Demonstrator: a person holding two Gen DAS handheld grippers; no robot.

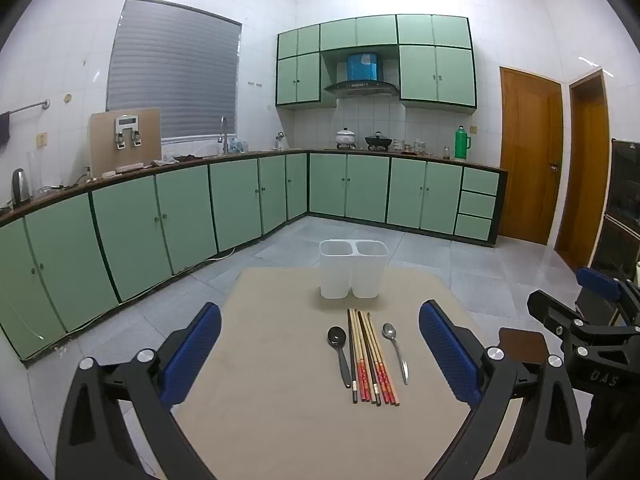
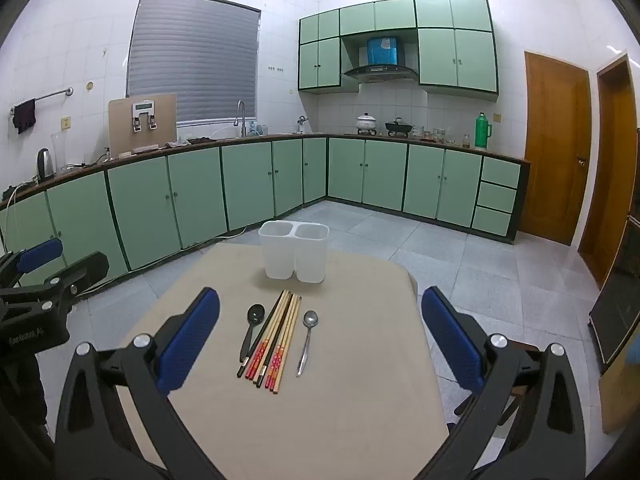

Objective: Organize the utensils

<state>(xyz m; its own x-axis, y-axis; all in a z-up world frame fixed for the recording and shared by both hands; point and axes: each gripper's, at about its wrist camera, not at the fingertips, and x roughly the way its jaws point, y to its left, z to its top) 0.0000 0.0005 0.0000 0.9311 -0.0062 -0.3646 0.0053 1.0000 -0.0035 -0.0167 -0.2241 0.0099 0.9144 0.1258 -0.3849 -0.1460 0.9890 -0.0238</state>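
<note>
A white two-compartment holder [image 1: 353,268] [image 2: 294,257] stands upright and empty at the far side of the beige table [image 1: 280,400] [image 2: 340,400]. In front of it lie a black spoon [image 1: 339,350] [image 2: 251,328], a bundle of several chopsticks [image 1: 370,356] [image 2: 276,340] and a silver spoon [image 1: 396,350] [image 2: 307,340]. My left gripper [image 1: 320,354] is open and empty above the near table. My right gripper [image 2: 320,340] is open and empty too, also short of the utensils. Each gripper shows at the other view's edge.
The table is small, with grey tiled floor around it. Green cabinets [image 1: 240,200] line the left and far walls. Two wooden doors [image 1: 528,156] are on the right. A dark appliance [image 1: 624,216] stands at the far right.
</note>
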